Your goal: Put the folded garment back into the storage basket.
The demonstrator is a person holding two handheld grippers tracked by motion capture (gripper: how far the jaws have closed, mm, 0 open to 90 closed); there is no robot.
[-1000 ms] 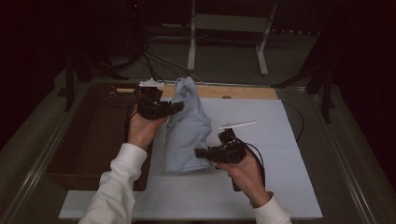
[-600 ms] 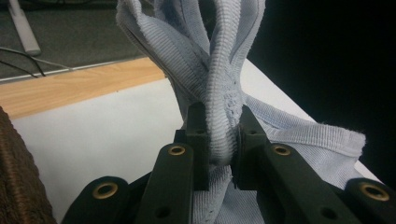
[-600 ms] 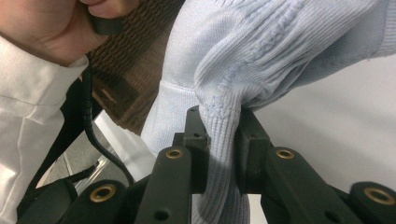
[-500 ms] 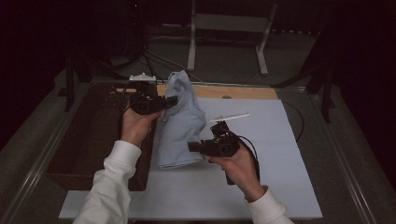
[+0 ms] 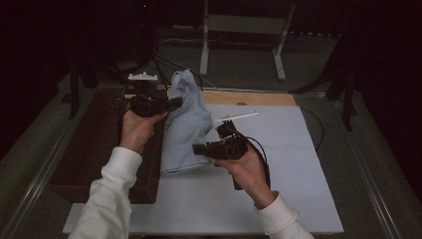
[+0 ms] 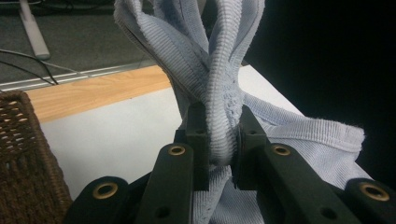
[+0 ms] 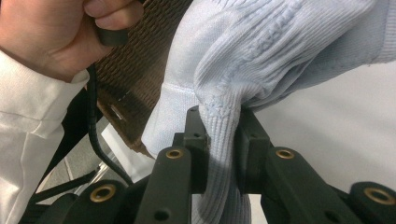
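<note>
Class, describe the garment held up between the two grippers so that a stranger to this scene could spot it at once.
Start at the white board on the table, beside the brown wicker basket. Above the board's left edge hangs a pale blue ribbed knit garment, pinched by the left gripper and the right gripper. It is the one soft, light blue thing among hard, dark or white ones.

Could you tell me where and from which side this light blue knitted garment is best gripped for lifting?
Probably at its ribbed edges. The garment hangs bunched; the left gripper comes from the basket side and is shut on a gathered ribbed band, while the right gripper pinches a ribbed fold from the white board side.
</note>
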